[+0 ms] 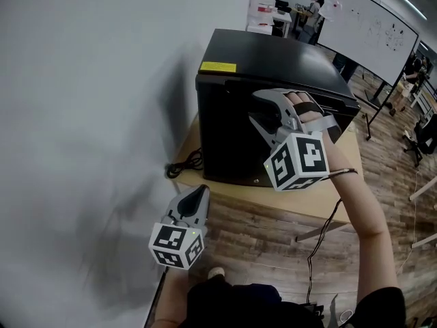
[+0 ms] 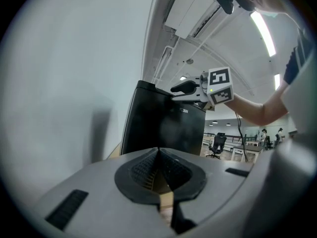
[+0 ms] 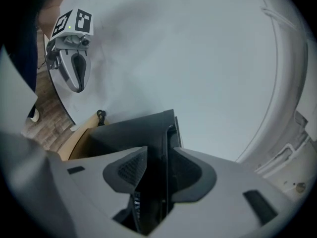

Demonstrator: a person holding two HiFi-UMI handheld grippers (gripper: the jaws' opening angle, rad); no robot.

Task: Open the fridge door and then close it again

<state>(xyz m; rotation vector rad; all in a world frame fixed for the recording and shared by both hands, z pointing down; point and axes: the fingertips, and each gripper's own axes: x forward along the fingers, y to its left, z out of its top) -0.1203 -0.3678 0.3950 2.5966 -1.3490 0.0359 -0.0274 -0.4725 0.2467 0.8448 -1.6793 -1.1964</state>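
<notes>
A black mini fridge (image 1: 273, 60) stands on a wooden table (image 1: 287, 197) against the wall. In the head view its door (image 1: 225, 135) looks closed or nearly so. My right gripper (image 1: 254, 108) is at the door's top front edge. In the right gripper view the door's thin upper edge (image 3: 167, 133) runs between the pads (image 3: 131, 167), with a gap beside it, so my right gripper (image 3: 158, 157) is open around it. My left gripper (image 1: 200, 193) hangs low at the table's near left corner, shut and empty; its pads (image 2: 143, 167) meet at the tip.
A white wall (image 1: 82, 115) runs close along the left. A black cable (image 1: 183, 164) lies on the table beside the fridge. To the right are wood flooring, a whiteboard (image 1: 372, 26) on a stand and an office chair (image 1: 423, 135).
</notes>
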